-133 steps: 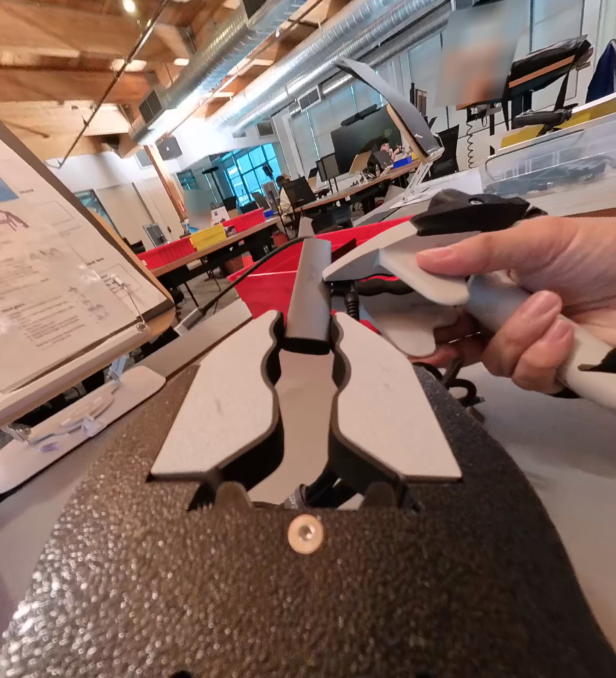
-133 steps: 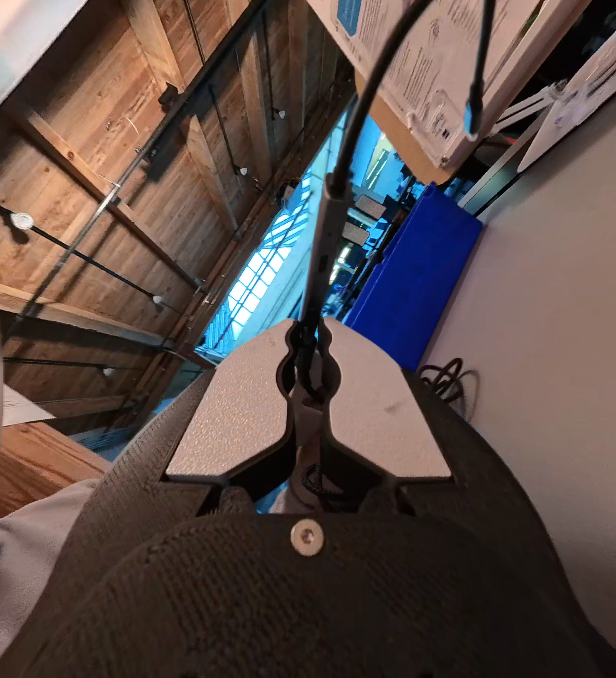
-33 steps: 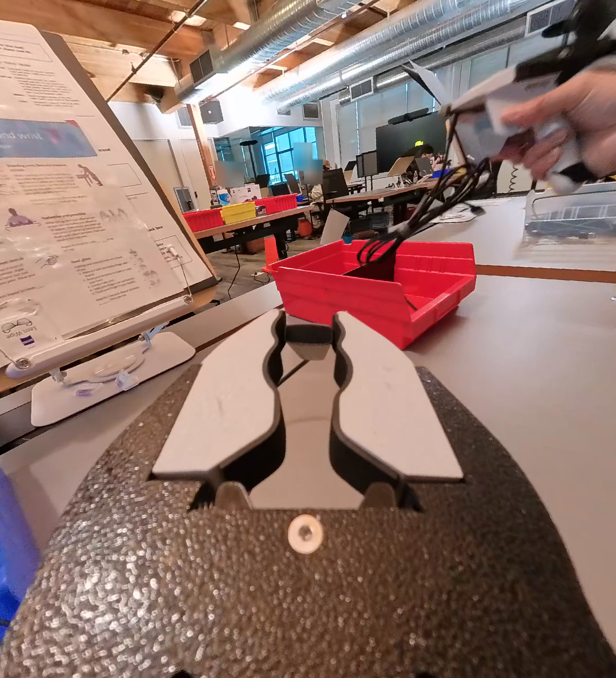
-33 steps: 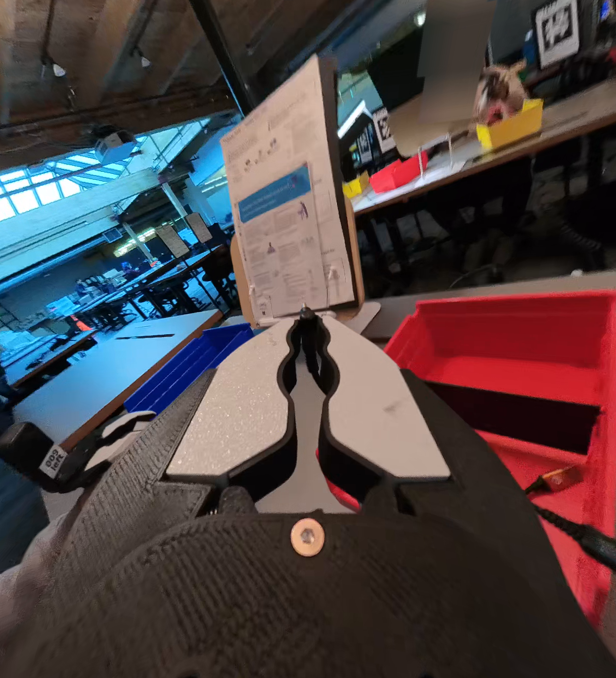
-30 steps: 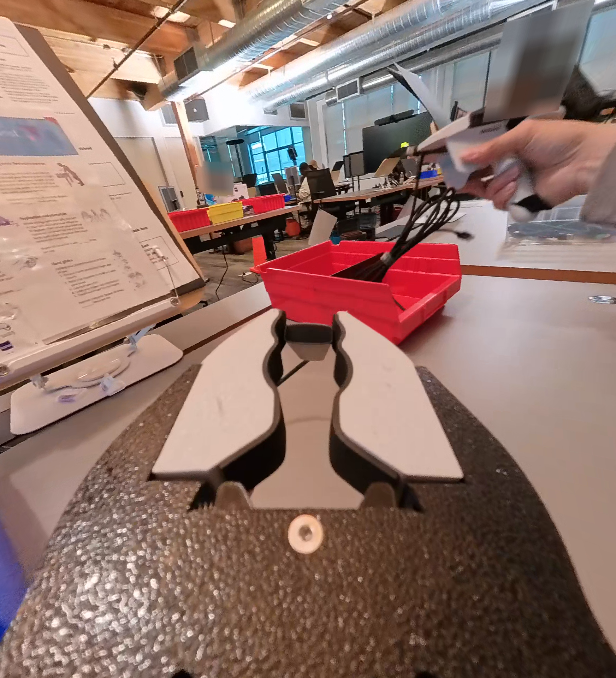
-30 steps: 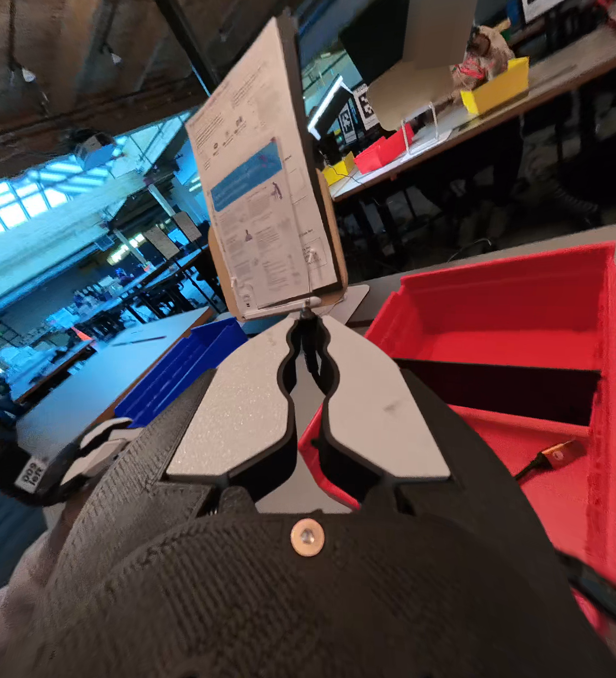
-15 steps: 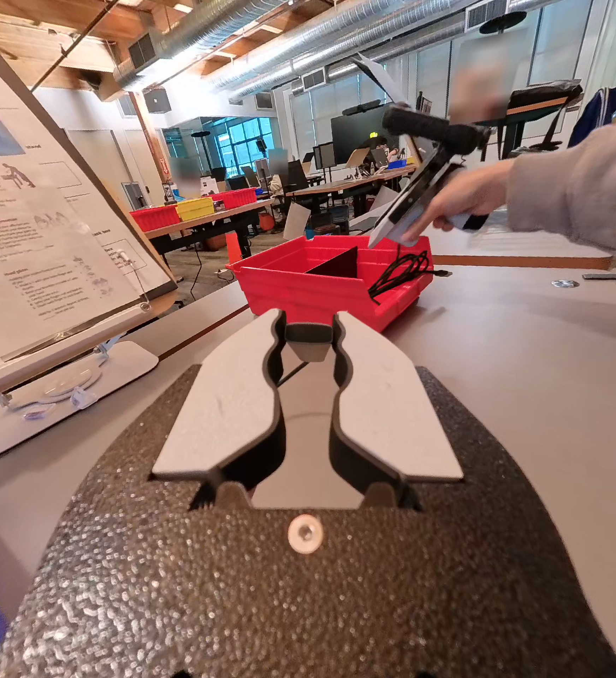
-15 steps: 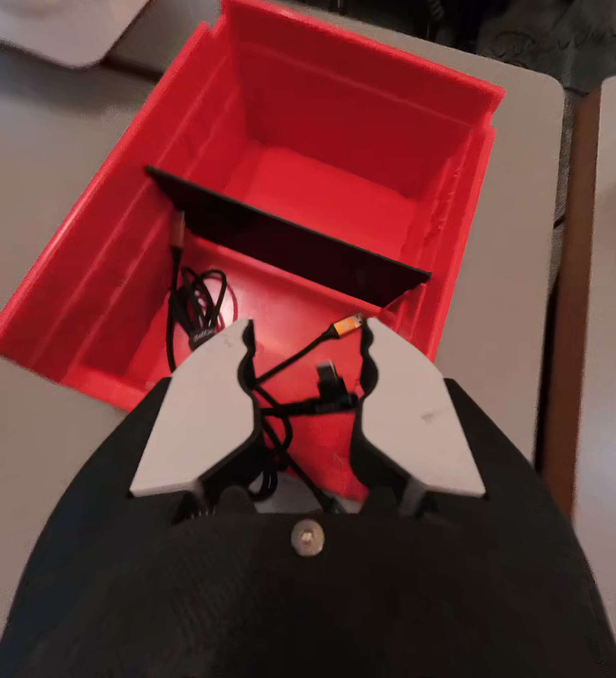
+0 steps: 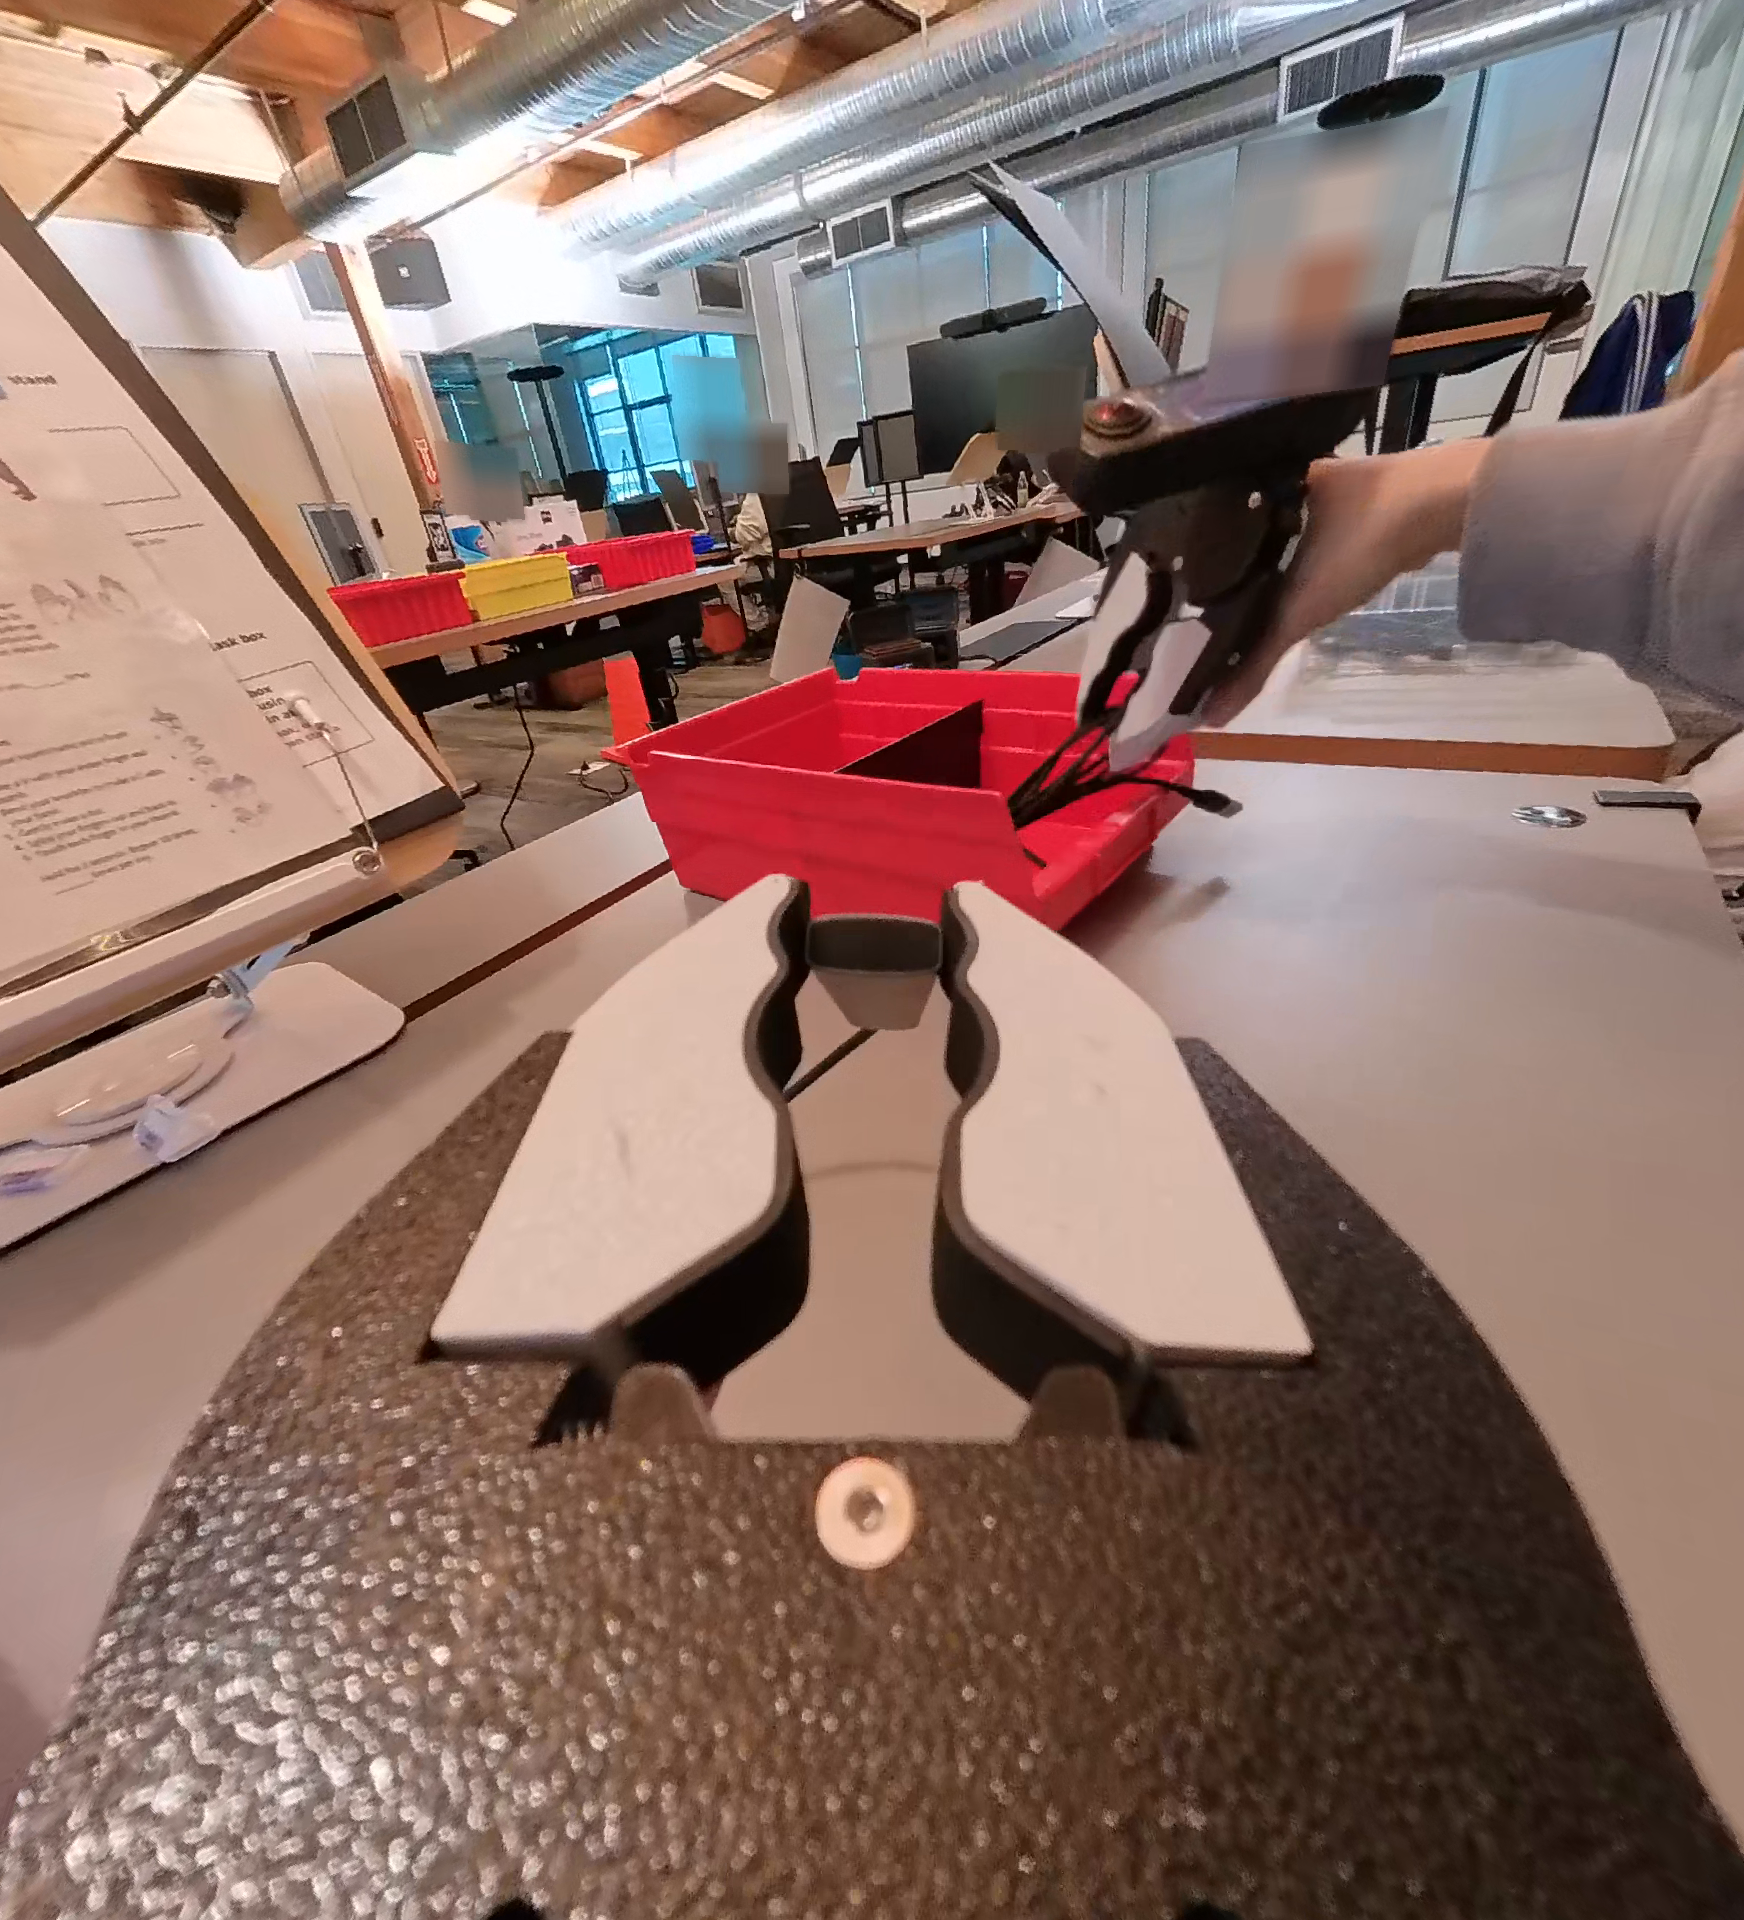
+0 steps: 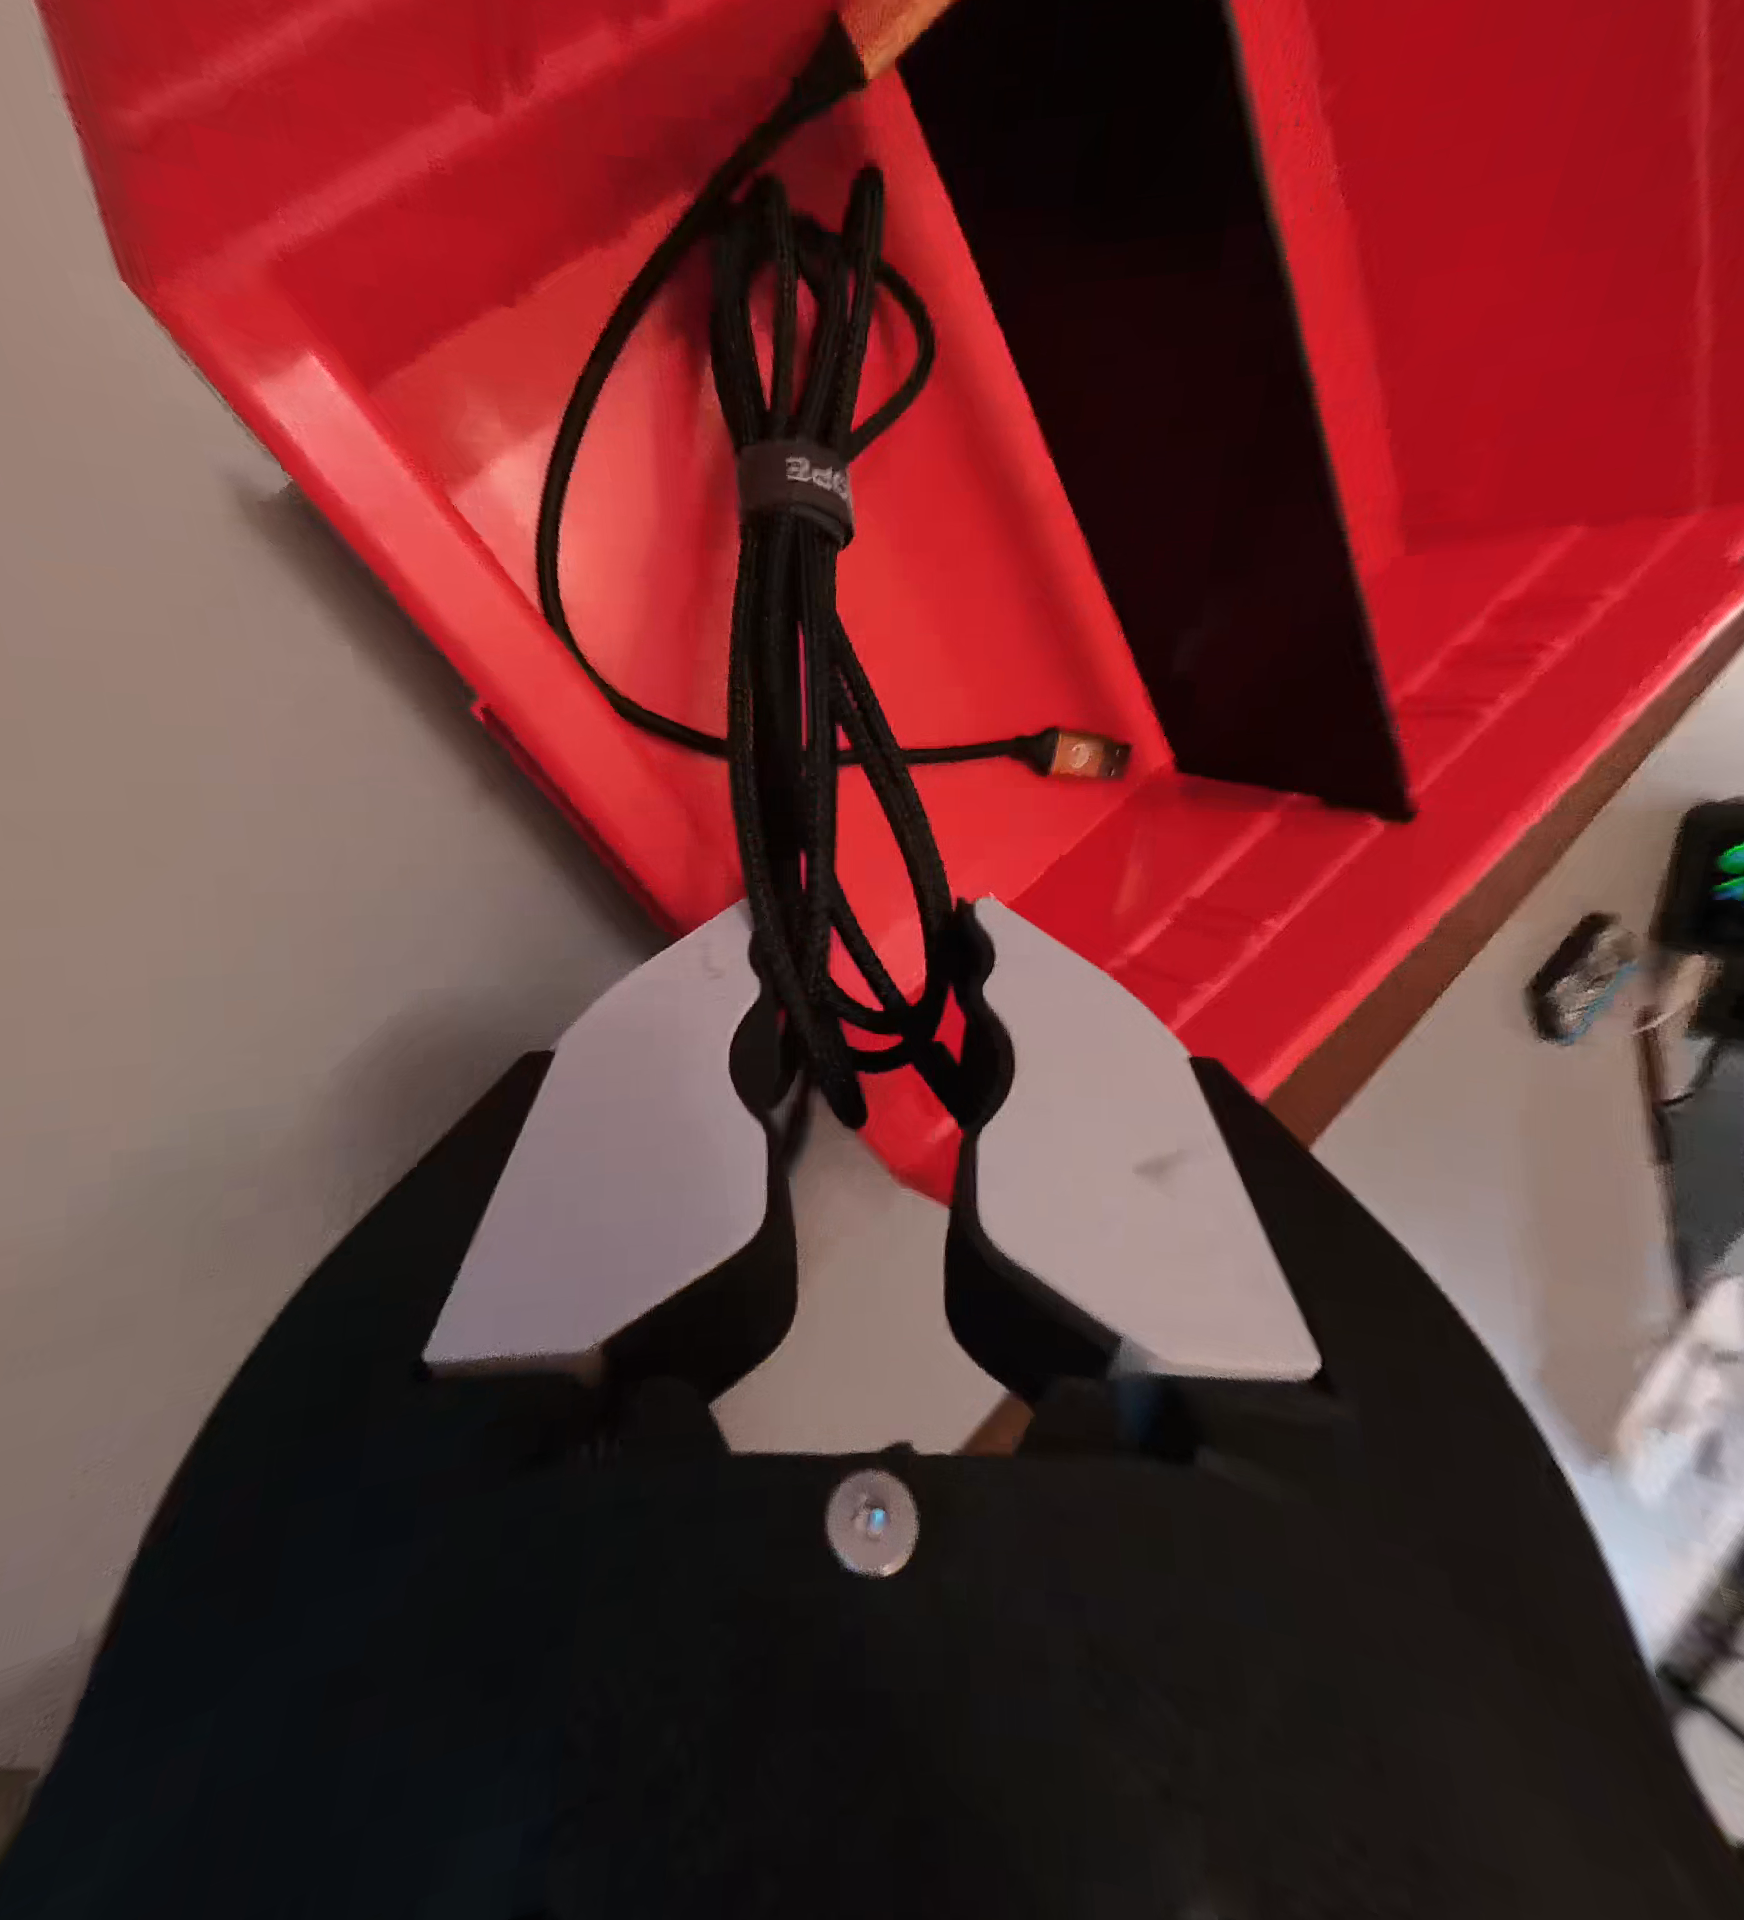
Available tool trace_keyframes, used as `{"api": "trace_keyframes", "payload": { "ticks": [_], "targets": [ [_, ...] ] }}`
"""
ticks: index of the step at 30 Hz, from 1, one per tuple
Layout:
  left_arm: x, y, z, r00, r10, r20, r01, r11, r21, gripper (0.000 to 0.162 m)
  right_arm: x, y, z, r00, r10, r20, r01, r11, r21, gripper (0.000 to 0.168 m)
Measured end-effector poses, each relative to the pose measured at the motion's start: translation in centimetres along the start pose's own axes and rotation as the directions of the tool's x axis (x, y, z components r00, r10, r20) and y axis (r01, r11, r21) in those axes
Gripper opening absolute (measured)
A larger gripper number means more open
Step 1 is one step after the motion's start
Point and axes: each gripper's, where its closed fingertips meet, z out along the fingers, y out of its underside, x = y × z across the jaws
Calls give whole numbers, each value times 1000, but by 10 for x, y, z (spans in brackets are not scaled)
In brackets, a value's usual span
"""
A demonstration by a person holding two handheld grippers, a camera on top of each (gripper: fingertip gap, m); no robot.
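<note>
Since half a second ago the right gripper has drawn its fingers in from a wide gap and now pinches the black braided cable bundle at its near end, where the loops turn back. The strands sit bunched at the fingertips, not deep in the throat. Some loops bulge out to one side, so the hold looks like it catches most strands, though I cannot tell whether it catches all of them. The bundle stretches from the fingertips into the near compartment of the red bin, bound partway along by a black strap. A loose tail curves round to an orange-tipped USB plug lying on the bin floor just beside the black divider. In the left wrist view the strands rise taut from the bin to the gripper, and a second plug pokes out over the bin's right rim. The bin stands toward the far edge of the desk, the person's hand above it. The left gripper hovers low over the desk, well apart from the bin. Its fingertips look clamped on a small grey-and-black block. A propped document stand stands at the desk's left edge.
</note>
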Motion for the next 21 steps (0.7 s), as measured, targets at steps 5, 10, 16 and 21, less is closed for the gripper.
{"api": "trace_keyframes", "payload": {
  "ticks": [5,10,16,21],
  "targets": [
    [-2,1,0,1000,-15,3,15,1000,4,24,34,-32,-9,988,-100,-114,107,993,59,30],
    [0,1,1,1000,-20,-7,20,1000,5,24,57,-40,6,991,20,-135,5,984,181,30],
    [0,2,1,999,-33,-11,34,999,6,24,56,-17,23,952,-161,-262,172,985,20,10],
    [1,3,2,999,-45,-18,45,999,8,24,54,-40,5,979,-97,-180,121,985,126,5]
  ]
}}
